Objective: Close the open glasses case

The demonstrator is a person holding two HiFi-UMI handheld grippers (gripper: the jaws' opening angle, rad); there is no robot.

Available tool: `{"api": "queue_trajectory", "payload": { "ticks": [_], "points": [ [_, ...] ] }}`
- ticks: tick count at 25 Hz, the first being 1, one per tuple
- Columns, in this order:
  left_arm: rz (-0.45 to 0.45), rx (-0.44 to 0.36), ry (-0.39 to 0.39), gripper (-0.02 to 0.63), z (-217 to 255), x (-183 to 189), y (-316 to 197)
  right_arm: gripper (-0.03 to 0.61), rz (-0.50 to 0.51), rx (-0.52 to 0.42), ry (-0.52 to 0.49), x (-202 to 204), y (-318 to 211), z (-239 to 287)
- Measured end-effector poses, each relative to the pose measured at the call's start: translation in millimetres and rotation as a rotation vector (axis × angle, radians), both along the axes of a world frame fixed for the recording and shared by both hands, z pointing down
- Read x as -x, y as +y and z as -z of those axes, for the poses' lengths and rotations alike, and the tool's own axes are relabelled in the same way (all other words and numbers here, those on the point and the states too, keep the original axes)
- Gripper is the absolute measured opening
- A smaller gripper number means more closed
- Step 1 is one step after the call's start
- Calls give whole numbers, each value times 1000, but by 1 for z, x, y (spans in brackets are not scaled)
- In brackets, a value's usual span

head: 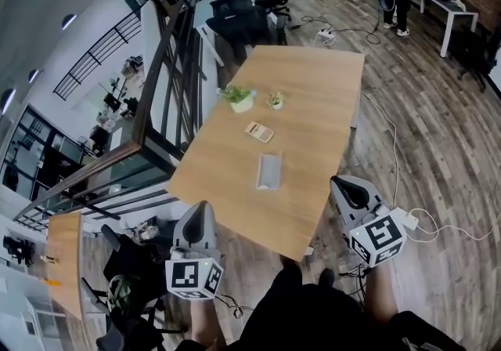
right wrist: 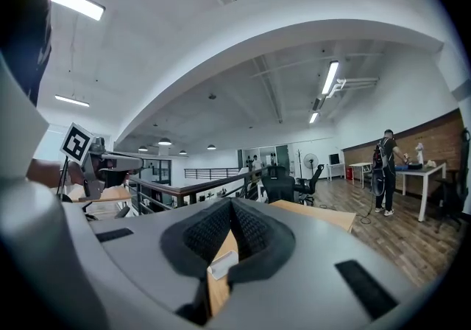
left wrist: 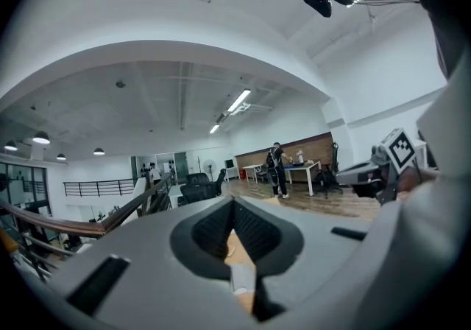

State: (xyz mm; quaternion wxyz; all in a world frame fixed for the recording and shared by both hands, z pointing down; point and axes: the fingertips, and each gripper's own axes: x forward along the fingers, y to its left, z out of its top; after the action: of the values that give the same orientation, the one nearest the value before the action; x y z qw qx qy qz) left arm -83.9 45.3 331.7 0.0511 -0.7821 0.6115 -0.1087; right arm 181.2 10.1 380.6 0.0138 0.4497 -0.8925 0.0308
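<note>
The case [head: 269, 171] lies mid-frame on the tabletop [head: 313, 106] — well above the left claw [head: 202, 208] and right claw [head: 341, 183], both clenched, empty.

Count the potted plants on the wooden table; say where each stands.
2. The larger plant, white-potted, stands on the table near its left edge; the smaller plant sits just right of it. None seems hidden.
</note>
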Motion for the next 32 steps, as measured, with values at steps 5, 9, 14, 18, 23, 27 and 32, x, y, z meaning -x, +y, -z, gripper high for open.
{"api": "queue_trajectory", "payload": {
  "ticks": [5,9,14,18,23,27,32],
  "points": [
    [9,-8,27,0,-3,29,-33,14,3,-14,36,27,-30,13],
    [10,-30,-41,0,-9,45,-64,14,-19,-32,54,49,-55,24],
    [-45,-41,42,0,-13,59,-101,14,-77,-42,93,69,-84,39],
    [-56,-50,115,0,-17,86,-130,14,-130,-22,136,88,-107,37],
    [-94,-11,227,0,-44,111,-159,14,-164,23,152,118,-131,21],
    [-125,15,216,0,-62,123,-180,14,-157,35,194,148,-150,-4],
    [-100,42,212,0,-68,125,-200,14,-137,73,211,153,-174,-20]
  ]
}}
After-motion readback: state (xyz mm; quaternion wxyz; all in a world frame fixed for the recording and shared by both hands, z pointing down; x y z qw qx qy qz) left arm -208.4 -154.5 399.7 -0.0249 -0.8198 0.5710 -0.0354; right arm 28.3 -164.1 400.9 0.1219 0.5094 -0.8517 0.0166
